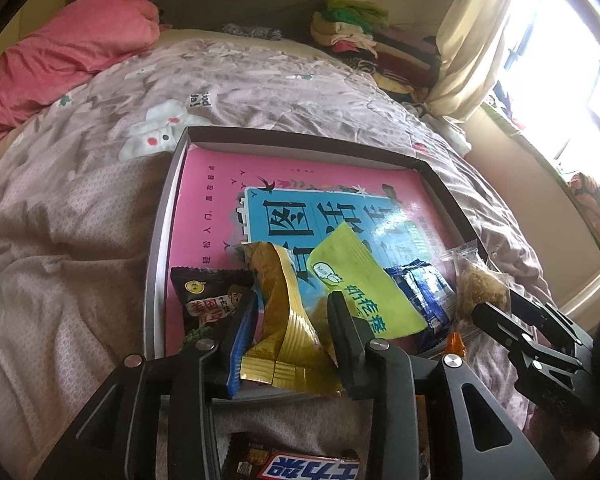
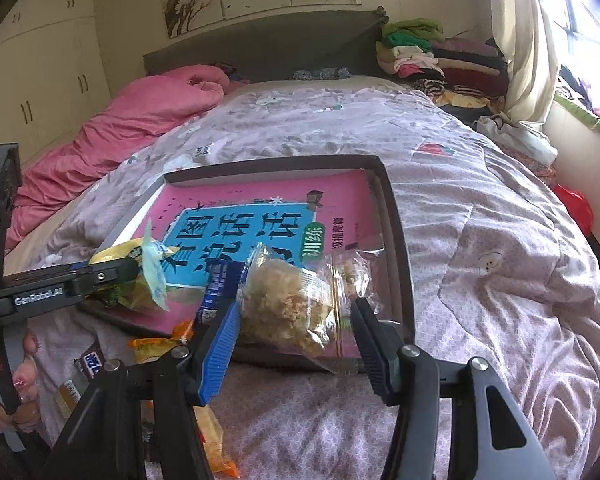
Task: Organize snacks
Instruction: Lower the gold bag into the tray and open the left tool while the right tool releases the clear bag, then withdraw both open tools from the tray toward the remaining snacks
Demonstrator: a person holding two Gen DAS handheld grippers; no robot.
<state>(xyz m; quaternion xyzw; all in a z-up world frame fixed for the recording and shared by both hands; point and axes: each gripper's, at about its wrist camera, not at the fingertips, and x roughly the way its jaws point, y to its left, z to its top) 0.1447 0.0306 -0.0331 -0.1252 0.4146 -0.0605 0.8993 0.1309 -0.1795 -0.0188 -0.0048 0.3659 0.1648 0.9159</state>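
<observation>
A shallow dark-rimmed box [image 1: 162, 216] lies on a bed's patterned quilt [image 1: 72, 216], lined with a pink booklet [image 1: 204, 200] whose blue panel carries large Chinese characters, upside down to the cameras; in the right wrist view a green badge reads 训练. Inside, at the near end, sit a dark snack pack [image 1: 208, 292] printed with a cartoon face at 9 o'clock of the left gripper [image 1: 292, 320], a lime-green packet [image 1: 356, 280] reading 奶麦卷 (blurred), its long axis running from 11 to 5 o'clock, and a blue wrapper [image 1: 424, 292] beside it. The left gripper points down over the box's near edge with a crumpled gold wrapper [image 1: 284, 320] between its jaws, the wrapper's length running away from the camera; the jaws stand apart and whether the pads press on the foil cannot be told. The right gripper [image 2: 296, 320], also angled down, grasps a clear bag of pale crumbly snack [image 2: 288, 304] over the box's near right corner. The side of the left gripper reads "GenRobot.AI" in the right wrist view. On the quilt at 6 o'clock lies a dark bar [image 1: 300, 466] with white-on-blue characters; an orange packet [image 2: 160, 344] lies at 8 o'clock of the right gripper. Fingers with painted nails [image 2: 24, 380] grip the left handle.
</observation>
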